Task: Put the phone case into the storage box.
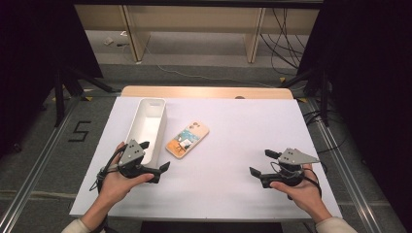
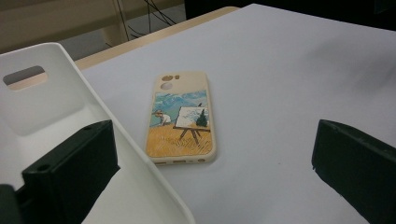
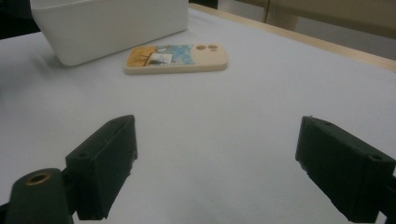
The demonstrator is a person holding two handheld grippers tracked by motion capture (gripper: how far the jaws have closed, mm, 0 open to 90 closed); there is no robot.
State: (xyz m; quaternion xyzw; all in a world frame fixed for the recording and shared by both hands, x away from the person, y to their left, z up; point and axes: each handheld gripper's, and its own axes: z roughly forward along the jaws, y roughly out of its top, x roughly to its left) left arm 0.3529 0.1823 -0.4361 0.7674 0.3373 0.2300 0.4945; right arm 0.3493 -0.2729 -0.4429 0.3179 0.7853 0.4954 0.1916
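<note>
A wooden table (image 1: pixel 204 91) covered by a white sheet (image 1: pixel 228 145) carried 2 things: a long white plastic bin (image 1: pixel 147 127) toward its left side, and just beside it a phone case (image 1: pixel 187 139) printed with a painting, lying flat.

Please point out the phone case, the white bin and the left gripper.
phone case (image 2: pixel 181 122): left gripper view, painted back.
white bin (image 1: pixel 144 127): high view, inner floor.
left gripper (image 1: pixel 154 157): high view, between its fingertips.
</note>
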